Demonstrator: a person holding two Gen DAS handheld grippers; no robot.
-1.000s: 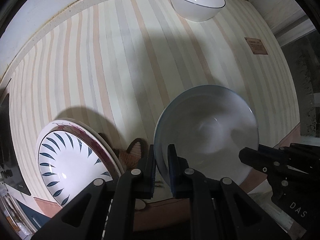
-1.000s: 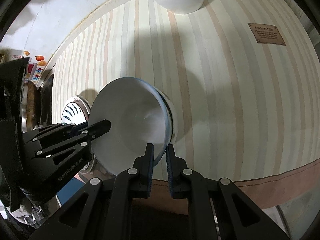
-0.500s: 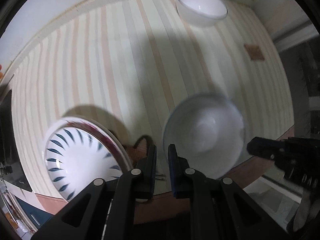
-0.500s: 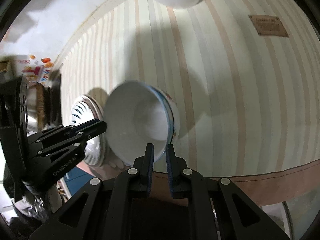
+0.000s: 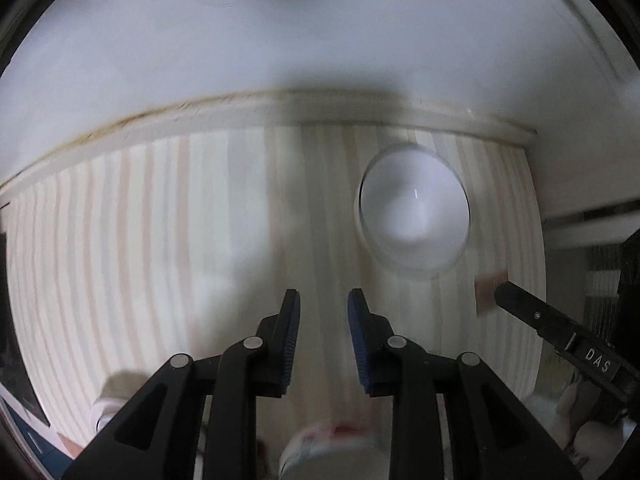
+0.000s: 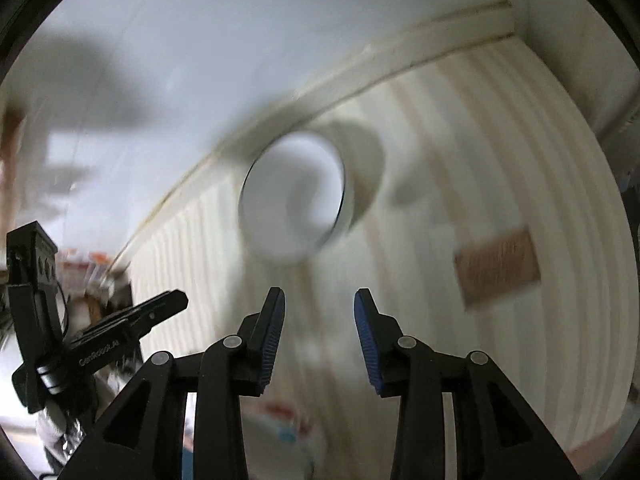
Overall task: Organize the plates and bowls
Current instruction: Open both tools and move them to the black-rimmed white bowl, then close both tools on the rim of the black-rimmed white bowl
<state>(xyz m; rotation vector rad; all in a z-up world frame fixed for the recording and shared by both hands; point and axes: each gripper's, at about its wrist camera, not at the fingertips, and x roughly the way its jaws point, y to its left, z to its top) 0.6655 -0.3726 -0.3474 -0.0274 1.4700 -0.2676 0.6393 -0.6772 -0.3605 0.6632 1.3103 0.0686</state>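
A plain white bowl stands upright on the striped tablecloth near the back wall, ahead and to the right of my left gripper. The same white bowl is blurred in the right wrist view, ahead and slightly left of my right gripper. Both grippers' jaws are opening, with only cloth between them. A bowl with a red-patterned rim lies below the left fingers at the bottom edge, mostly hidden. The right gripper's finger reaches in from the right.
A white wall with a pale ledge runs along the back of the table. A brown label is sewn on the cloth right of the white bowl. Cluttered items sit at the far left.
Both grippers have let go of the large pale bowl and swung toward the white bowl at the back. Their jaws, shut before, now stand apart. The patterned plate has left the view.
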